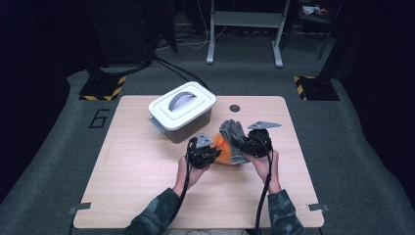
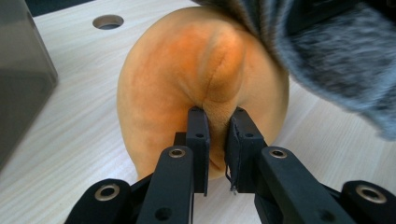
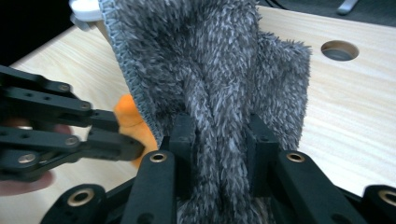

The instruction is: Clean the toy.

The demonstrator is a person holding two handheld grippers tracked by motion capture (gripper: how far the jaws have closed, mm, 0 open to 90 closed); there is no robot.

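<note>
- The left gripper (image 2: 217,116) is pinching a fold of the orange plush piece (image 2: 187,70), its jaws nearly closed with only the thin ridge of fabric between them.
- The right gripper (image 3: 219,126) is clamping a thick bunch of the grey fuzzy cloth (image 3: 219,60), jaws held partly apart by it.
- Both pieces are sitting mid-table (image 1: 147,166), touching each other, just beside the lidded grey box (image 1: 182,111).
</note>
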